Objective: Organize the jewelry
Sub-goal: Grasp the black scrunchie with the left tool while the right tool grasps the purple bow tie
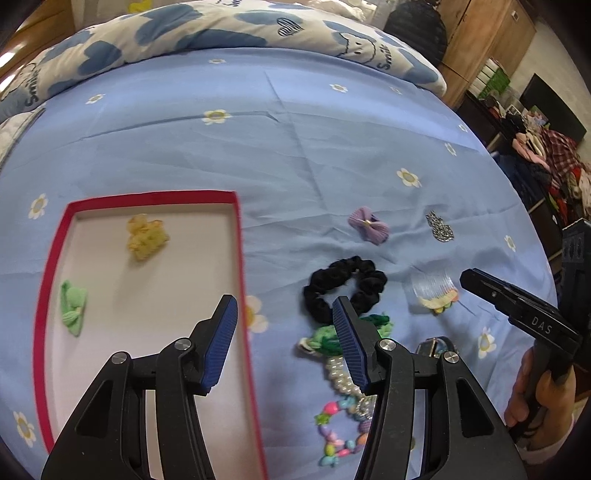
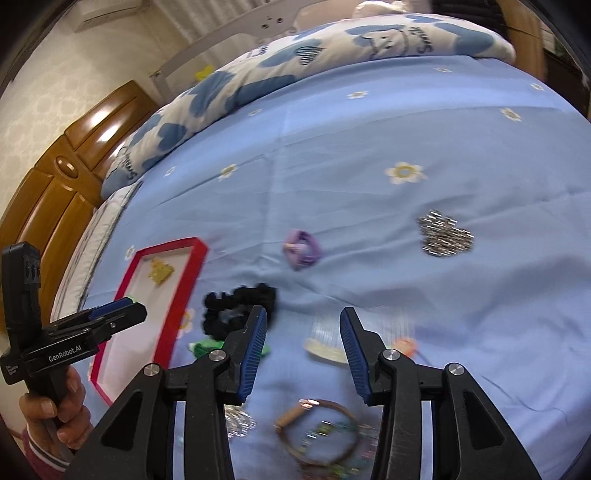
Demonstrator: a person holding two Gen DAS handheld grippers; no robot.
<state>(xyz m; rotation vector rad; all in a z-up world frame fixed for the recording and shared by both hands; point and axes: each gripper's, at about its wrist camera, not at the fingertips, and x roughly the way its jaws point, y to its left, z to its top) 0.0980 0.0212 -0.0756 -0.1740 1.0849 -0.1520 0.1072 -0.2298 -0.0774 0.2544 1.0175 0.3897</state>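
A red-rimmed box with a white floor holds a yellow claw clip and a light green clip. My left gripper is open and empty above the box's right rim. To its right on the sheet lie a black scrunchie, a green hair tie, a pearl bracelet, a coloured bead bracelet, a purple bow, a silver clip and a clear comb. My right gripper is open and empty above the comb, with the scrunchie to its left.
The blue flowered bed sheet carries everything. A folded quilt lies along the far side. A brown ring bracelet lies near the right gripper's base. Wooden furniture stands to the left, and a cluttered room lies beyond the bed's right edge.
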